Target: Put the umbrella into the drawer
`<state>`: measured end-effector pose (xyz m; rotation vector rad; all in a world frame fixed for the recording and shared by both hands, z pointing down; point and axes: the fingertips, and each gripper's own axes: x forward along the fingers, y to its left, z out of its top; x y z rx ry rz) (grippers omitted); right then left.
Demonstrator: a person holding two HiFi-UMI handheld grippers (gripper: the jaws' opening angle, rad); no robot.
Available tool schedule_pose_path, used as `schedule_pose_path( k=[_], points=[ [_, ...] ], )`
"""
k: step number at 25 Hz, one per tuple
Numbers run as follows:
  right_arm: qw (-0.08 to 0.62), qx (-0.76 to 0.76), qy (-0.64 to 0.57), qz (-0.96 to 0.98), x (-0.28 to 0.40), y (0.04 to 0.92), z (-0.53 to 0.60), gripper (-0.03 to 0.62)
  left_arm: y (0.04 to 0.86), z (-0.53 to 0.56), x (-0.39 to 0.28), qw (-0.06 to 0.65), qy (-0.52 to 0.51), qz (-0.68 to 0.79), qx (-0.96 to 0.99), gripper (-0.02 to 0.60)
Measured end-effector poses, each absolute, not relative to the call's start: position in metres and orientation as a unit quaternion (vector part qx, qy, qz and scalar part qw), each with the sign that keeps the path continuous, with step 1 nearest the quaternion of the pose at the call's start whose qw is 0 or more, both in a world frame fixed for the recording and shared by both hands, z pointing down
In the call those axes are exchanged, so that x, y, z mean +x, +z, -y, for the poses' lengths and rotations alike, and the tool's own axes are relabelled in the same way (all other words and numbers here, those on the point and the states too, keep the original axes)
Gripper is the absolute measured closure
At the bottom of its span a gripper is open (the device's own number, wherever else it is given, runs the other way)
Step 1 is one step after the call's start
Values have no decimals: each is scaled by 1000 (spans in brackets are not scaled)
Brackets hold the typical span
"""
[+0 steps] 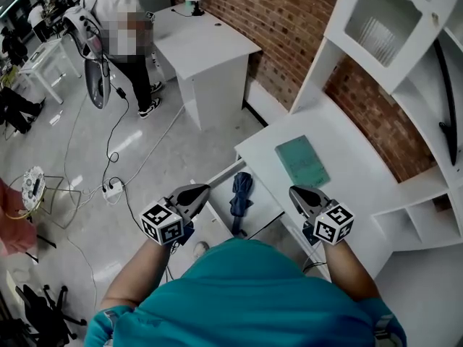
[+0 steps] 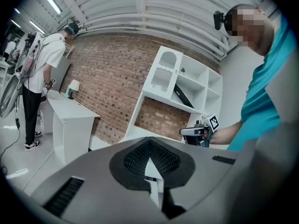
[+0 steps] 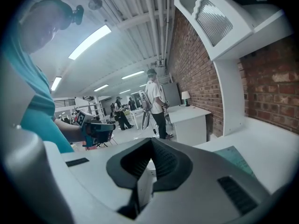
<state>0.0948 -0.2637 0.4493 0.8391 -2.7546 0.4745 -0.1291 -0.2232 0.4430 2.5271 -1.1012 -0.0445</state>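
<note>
In the head view, the folded dark-blue fabric umbrella [image 1: 241, 192] lies inside the open white wooden drawer [image 1: 263, 198]. Its long axis runs away from the person, with the handle end towards the body. It sits lower than both hands and between them. The grey hand-held left gripper [image 1: 204, 189] is just to its left and the matching right gripper [image 1: 294, 191] is farther off to its right, so the left looks slightly nearer. Both grippers point forward along roughly the same line as the umbrella, with their jaws drawn together on nothing. A flat teal book [image 1: 302, 160] rests on the white desk top [image 1: 347, 172] beyond the drawer. Since the umbrella is already in place, the placing itself looks done, and what remains is probably only to clear the hands or push the drawer in. The left gripper view looks level, over the closed black ribbed pads of the left gripper [image 2: 150, 148], towards the red brick wall [image 2: 107, 78] and the white shelf unit [image 2: 187, 85]. It catches the right gripper [image 2: 198, 132] but shows neither umbrella nor drawer. The right gripper view confirms that the right gripper [image 3: 150, 146] is also closed and empty. It shows the left gripper [image 3: 99, 127] and a corner of the teal book [image 3: 238, 160], but again no umbrella, which only the head camera shows.
</note>
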Motion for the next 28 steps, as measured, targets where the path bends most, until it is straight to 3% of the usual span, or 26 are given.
schedule_pose_path(
  k=[28],
  points=[
    [132,265,136,945,91,450,249,574,446,209,-124,185,-13,397,899,566]
  ],
)
